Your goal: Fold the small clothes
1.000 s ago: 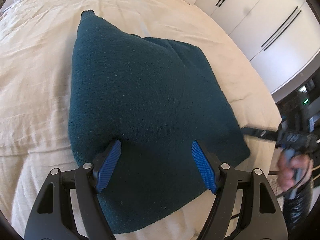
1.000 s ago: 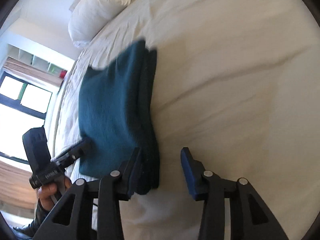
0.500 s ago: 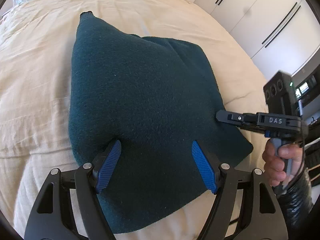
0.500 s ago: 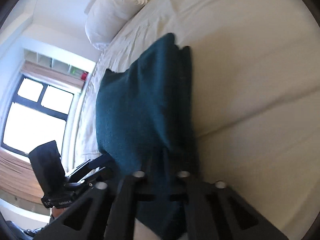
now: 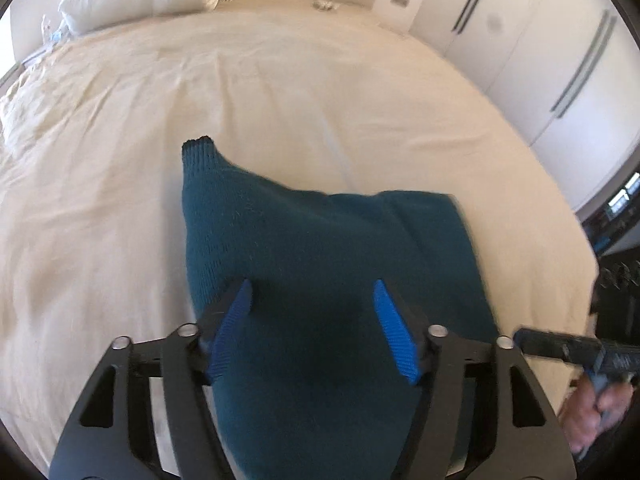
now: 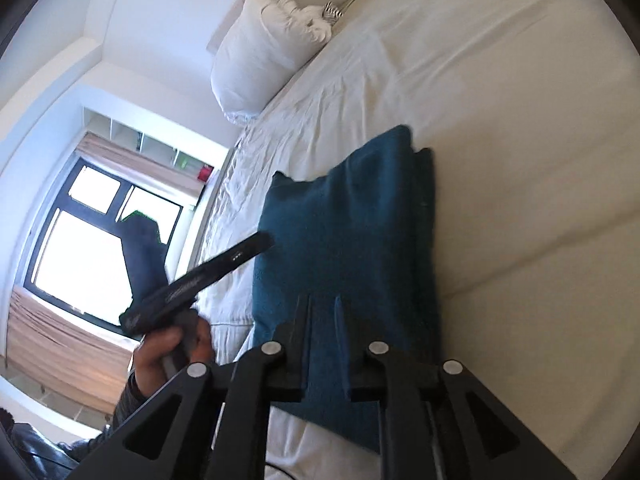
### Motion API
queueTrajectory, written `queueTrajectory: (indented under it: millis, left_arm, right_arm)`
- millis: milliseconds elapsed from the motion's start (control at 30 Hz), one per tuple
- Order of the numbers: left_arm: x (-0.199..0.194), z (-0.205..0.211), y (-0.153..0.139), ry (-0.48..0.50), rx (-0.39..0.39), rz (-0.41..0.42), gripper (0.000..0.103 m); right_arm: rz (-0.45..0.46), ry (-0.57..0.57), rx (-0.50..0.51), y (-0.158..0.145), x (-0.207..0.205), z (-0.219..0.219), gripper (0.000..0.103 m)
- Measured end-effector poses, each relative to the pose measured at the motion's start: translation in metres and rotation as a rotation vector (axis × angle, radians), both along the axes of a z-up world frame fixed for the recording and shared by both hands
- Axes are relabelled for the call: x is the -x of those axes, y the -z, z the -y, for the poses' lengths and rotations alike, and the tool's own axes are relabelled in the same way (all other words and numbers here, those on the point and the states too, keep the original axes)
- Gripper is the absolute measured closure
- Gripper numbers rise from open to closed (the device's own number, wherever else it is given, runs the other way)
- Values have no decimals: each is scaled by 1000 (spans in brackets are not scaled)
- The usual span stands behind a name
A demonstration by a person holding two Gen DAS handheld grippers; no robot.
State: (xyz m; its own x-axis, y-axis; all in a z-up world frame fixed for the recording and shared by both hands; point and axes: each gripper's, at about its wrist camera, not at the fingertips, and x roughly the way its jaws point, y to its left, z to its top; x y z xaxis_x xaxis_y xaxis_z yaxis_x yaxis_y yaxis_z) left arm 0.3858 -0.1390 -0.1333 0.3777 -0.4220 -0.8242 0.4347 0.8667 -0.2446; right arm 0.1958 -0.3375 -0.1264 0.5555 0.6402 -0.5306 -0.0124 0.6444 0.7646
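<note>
Right gripper: fingers drawn nearly together, a bunched pleat of the teal knit garment pinched between them at its near edge. The pinch is judged to be there so that this edge can be lifted and carried over.

Left gripper: blue pads held wide apart, nothing gripped. It is poised above the garment, whose near part fills the gap beneath the pads; whether the pads touch the knit cannot be told. Presumably it is kept spread either to pin the cloth or to be ready for a second hold while the other side is worked.

Seen from the right wrist camera, the left gripper is presented side-on, its tip just at the garment's left border, gripped by the left hand.

The garment is laid on the bed, near the front edge, already doubled into a thick stack; layered edges are visible along its right side. One small knitted corner is left sticking out at the far left, so the fold is judged unfinished or in need of tidying.

Farther off: white pillows at the head of the bed, wardrobe doors to the right, a window to the left.
</note>
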Motion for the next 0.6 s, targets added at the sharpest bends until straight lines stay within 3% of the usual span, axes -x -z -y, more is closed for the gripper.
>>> queueTrajectory:
  millis: [167,267,400,467,500,533,567,600]
  left_arm:
    - [4,6,14,33,-33,62,43]
    - [10,-3,15,40,2,76,43]
    - [33,-28,0,21,32,94,42]
    - [45,-55,-14,-68,61,127,41]
    - [49,-65,-19,-101,88,137,35]
    - [52,-76,-20,-141,123,136,30]
    - [51,-81,-19,-157,141,126,20]
    - [49,-83,-14,-161,149,88,19]
  right_arm:
    - [-89,15,-44,43,-13,7,93]
    - [-83,34,-112,51,-2,20,97]
    - [-79,38,-73,45,14,30,93]
    - [-66,68,-53,34,24,38,70]
    - [-55,87,-37,29,27,42,40]
    - [-39,114,-21,21,31,47,26]
    - [-29,129,-16,16,32,52,25]
    - [-23,131,-16,13,29,52,25]
